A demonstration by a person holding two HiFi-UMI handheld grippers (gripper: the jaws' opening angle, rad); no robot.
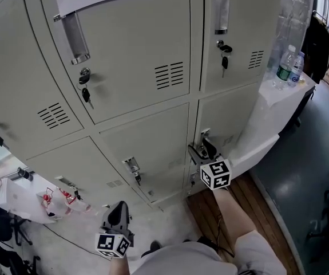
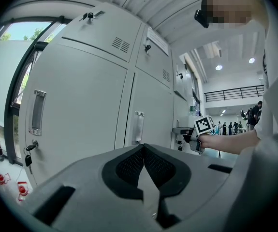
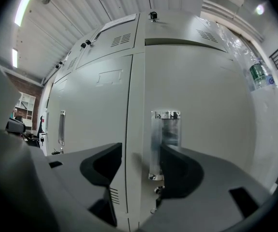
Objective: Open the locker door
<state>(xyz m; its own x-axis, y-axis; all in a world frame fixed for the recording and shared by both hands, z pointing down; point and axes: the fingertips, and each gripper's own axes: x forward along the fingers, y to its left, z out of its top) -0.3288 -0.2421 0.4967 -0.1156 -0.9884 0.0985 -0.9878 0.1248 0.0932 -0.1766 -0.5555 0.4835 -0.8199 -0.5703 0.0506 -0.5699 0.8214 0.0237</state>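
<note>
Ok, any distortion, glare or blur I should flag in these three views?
Head view: sharp, evenly lit, though the lockers lean. Left gripper view: fisheye bending, black corners, bright window at left. Right gripper view: same fisheye; the handle looks soft and smeary, ceiling light strip blown out.

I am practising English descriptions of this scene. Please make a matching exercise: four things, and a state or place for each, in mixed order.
Things:
1. left claw
2. right claw
3. key
4. green-label bottle

States or places:
a. open, facing a door handle
b. hanging from a lock
c. shut, empty
d. standing on the white surface beside the lockers

Pairs: 1-c, 2-a, 3-b, 4-d
</note>
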